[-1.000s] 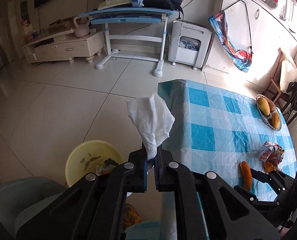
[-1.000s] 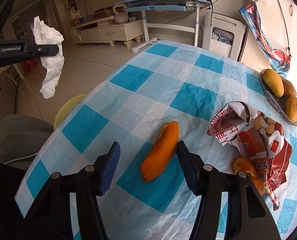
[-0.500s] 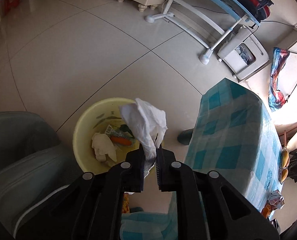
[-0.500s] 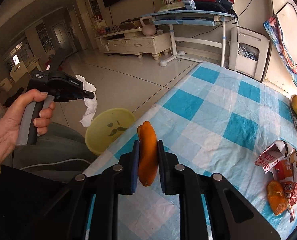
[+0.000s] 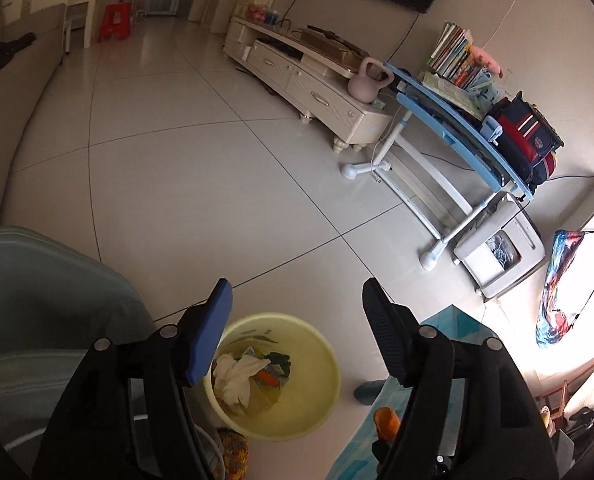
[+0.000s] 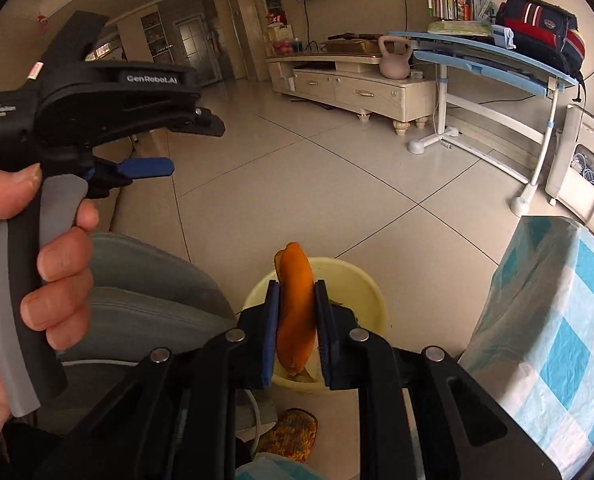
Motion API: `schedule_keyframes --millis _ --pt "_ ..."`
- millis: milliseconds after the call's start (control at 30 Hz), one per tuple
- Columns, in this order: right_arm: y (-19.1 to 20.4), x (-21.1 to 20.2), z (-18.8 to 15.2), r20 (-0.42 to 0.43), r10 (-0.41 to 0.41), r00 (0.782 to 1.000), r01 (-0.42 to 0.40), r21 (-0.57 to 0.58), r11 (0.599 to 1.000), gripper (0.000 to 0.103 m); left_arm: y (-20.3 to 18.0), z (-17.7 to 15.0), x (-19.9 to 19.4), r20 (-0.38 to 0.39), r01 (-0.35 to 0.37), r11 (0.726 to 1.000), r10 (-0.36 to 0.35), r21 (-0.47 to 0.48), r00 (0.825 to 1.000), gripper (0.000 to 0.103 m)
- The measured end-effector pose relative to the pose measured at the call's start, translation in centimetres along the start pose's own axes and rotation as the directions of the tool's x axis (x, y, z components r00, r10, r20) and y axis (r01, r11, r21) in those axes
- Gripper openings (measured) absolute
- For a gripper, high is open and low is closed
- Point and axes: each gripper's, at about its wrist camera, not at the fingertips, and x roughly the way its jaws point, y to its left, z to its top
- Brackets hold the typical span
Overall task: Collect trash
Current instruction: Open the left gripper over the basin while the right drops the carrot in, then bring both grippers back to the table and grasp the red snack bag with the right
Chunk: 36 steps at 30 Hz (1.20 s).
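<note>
My left gripper (image 5: 297, 292) is open and empty above the yellow bin (image 5: 317, 400) on the floor. A white tissue (image 5: 235, 376) lies in the bin with other scraps. My right gripper (image 6: 296, 292) is shut on an orange peel (image 6: 295, 304) and holds it upright over the near rim of the bin (image 6: 361, 280). The peel's tip also shows in the left wrist view (image 5: 387, 420). The left gripper appears in the right wrist view (image 6: 185, 148), held in a hand, up and to the left.
A grey chair (image 6: 145, 292) stands left of the bin. The table with a blue checked cloth (image 6: 557, 320) is on the right. A slipper (image 6: 293, 436) lies on the floor below the bin. A TV cabinet (image 6: 357, 88) and a blue desk (image 6: 497, 60) stand at the far wall.
My left gripper has opened and the tissue has dropped into the bin. My right gripper has carried the orange peel from over the table edge to above the bin.
</note>
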Motion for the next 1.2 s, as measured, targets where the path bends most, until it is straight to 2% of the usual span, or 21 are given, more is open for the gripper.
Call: schedule_keyframes --millis 100,133,200,300,333,467,600,733,833,900,1000,1033,1067,1100,1133,1167,1200 --pt "0.6 3.3 1.2 -0.047 0.004 0.999 -0.006 -0.027 1.000 0.022 0.2 0.9 -1.6 0.074 -0.004 1.000 0.005 -0.015 0.997 0.071" --pt "0.6 4.4 1.6 -0.071 0.005 0.997 -0.007 -0.029 1.000 0.036 0.2 1.2 -1.9 0.088 -0.006 1.000 0.008 -0.017 0.996 0.071" --pt "0.3 6.0 1.8 -0.116 0.012 0.993 -0.014 -0.019 1.000 0.051 -0.1 1.6 -2.2 0.100 -0.003 1.000 0.004 -0.015 0.995 0.072" --pt "0.1 6.0 2.0 -0.115 0.016 0.993 -0.017 -0.001 1.000 0.052 -0.3 1.9 -2.4 0.099 0.000 1.000 0.001 -0.003 0.995 0.074" --pt "0.0 5.4 1.9 -0.103 0.017 0.995 -0.017 0.004 1.000 0.055 -0.5 2.0 -2.3 0.098 -0.001 1.000 0.001 0.001 0.995 0.075" --pt "-0.2 2.0 0.5 -0.059 0.013 0.998 -0.012 0.022 1.000 0.065 0.1 1.9 -2.5 0.090 0.002 1.000 0.000 -0.020 0.996 0.077" --pt "-0.9 -3.3 -2.7 -0.003 -0.017 1.000 0.017 0.020 1.000 0.073 0.2 1.4 -2.2 0.071 -0.023 0.999 0.025 -0.022 0.997 0.077" --pt "-2.3 -10.2 -6.9 0.073 -0.095 0.993 0.093 0.036 0.995 0.080 -2.0 0.1 -2.4 0.066 -0.053 0.996 0.048 0.072 0.997 0.078" --pt "-3.6 -15.5 -10.3 0.127 -0.200 0.972 0.194 0.060 0.979 0.086 -5.2 -1.9 -3.3 0.058 -0.032 0.984 0.022 0.175 0.998 0.078" --pt "-4.1 -19.2 -12.6 0.178 -0.279 0.944 0.267 0.091 0.959 0.094 -8.0 -3.5 -4.0 0.049 -0.009 0.961 -0.005 0.276 0.999 0.080" --pt "-4.1 -23.6 -15.6 0.233 -0.378 0.896 0.360 0.114 0.926 0.096 -12.2 -6.6 -5.3 0.062 -0.007 0.902 -0.022 0.433 0.998 0.082" --pt "-4.4 -24.1 -16.4 0.212 -0.396 0.894 0.378 0.122 0.918 0.096 -13.3 -7.5 -5.8 0.061 0.000 0.884 -0.032 0.468 0.998 0.082" --pt "-5.1 -24.1 -17.0 0.167 -0.402 0.900 0.386 0.122 0.914 0.096 -14.4 -8.5 -6.3 0.056 0.015 0.869 -0.049 0.495 0.997 0.083" --pt "-6.2 -23.8 -17.5 0.087 -0.409 0.908 0.397 0.130 0.909 0.096 -15.3 -9.5 -6.8 0.045 0.036 0.854 -0.069 0.519 0.997 0.083" --pt "-7.1 -23.7 -18.4 0.036 -0.425 0.905 0.415 0.154 0.897 0.096 -16.1 -10.6 -7.2 0.028 0.056 0.838 -0.085 0.543 0.996 0.083" --pt "-8.2 -24.5 -19.5 0.038 -0.434 0.900 0.418 0.206 0.885 0.096 -16.9 -11.8 -7.6 0.011 0.073 0.821 -0.095 0.566 0.995 0.084" --pt "-9.1 -25.6 -20.5 0.058 -0.419 0.906 0.391 0.267 0.881 0.096 -17.5 -13.1 -8.1 -0.005 0.085 0.805 -0.101 0.588 0.995 0.084"
